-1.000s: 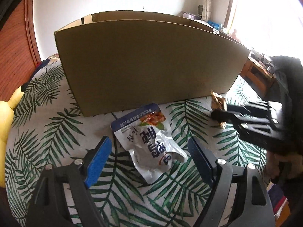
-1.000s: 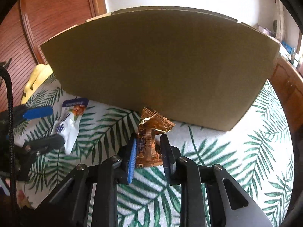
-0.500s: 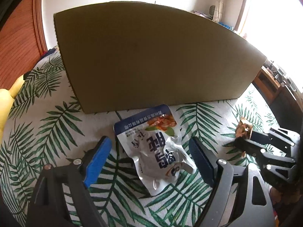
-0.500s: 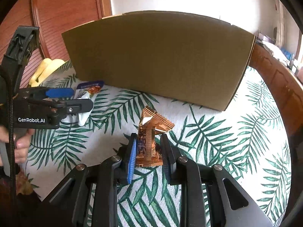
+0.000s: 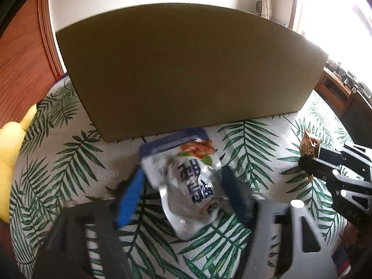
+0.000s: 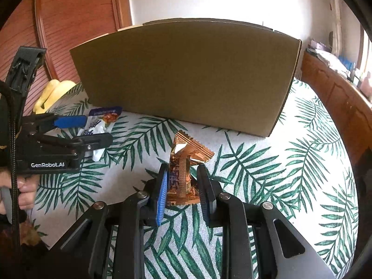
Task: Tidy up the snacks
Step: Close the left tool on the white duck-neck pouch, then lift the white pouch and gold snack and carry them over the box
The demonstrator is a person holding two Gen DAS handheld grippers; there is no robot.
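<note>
A silver snack pouch (image 5: 188,183) with a blue top and dark lettering lies on the leaf-print tablecloth in front of a large cardboard box (image 5: 186,69). My left gripper (image 5: 183,188) is open, its blue pads on either side of the pouch; the view is blurred. The pouch also shows in the right wrist view (image 6: 100,123), between the left gripper's fingers. My right gripper (image 6: 182,181) is shut on an orange-gold snack packet (image 6: 183,165) and holds it upright above the cloth, in front of the box (image 6: 186,76). That packet shows at the right of the left view (image 5: 310,145).
The cardboard box stands across the back of the table, its near wall tall. A yellow soft object (image 6: 53,93) lies at the left by a wooden door. A wooden cabinet (image 6: 337,93) stands at the right beyond the table edge (image 6: 348,153).
My left gripper has moved forward and down over the silver pouch and its jaws have narrowed around it. My right gripper has drawn back from the box with the orange packet.
</note>
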